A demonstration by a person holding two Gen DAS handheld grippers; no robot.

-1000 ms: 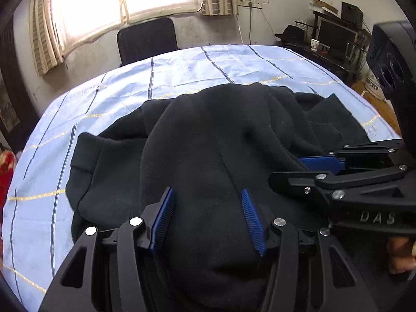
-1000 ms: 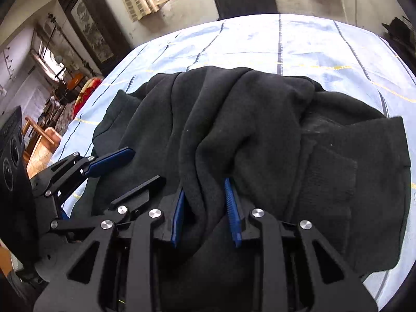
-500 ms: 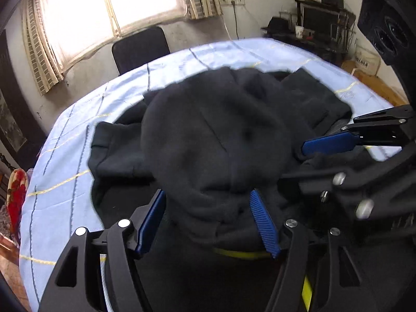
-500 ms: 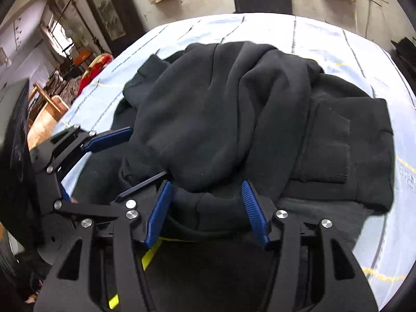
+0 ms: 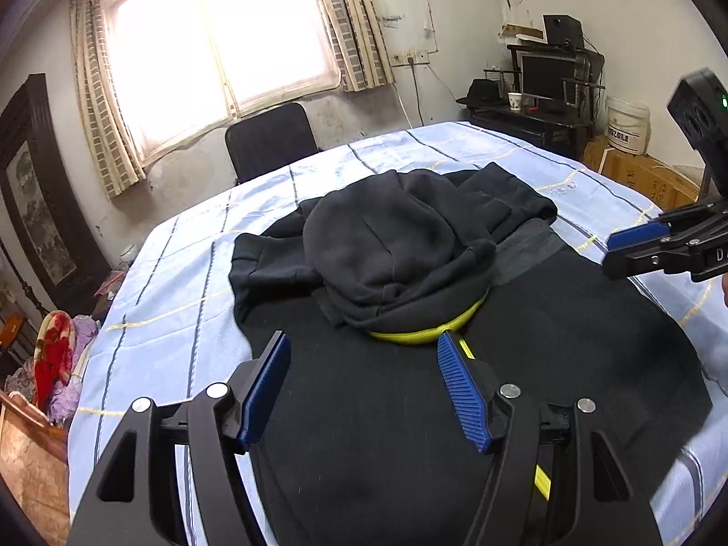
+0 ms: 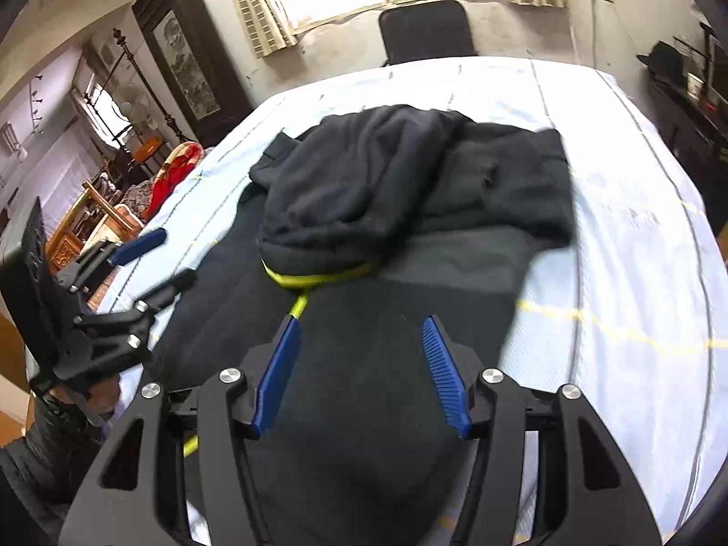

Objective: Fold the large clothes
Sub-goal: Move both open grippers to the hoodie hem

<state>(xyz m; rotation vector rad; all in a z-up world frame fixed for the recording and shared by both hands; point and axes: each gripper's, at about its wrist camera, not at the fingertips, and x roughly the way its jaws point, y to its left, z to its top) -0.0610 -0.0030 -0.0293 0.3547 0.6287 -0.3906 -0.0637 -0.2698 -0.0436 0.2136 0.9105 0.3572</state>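
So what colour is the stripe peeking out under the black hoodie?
Bright yellow stripe, under the hoodie; clearest in the left wrist view.

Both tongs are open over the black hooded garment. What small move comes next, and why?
Probably bring the left tongs down onto the near edge of the black fleece hood and nip it. The hood lies bunched on the black hooded garment's flat body, over the yellow-green neckline trim, and both the left and right tongs hold nothing.
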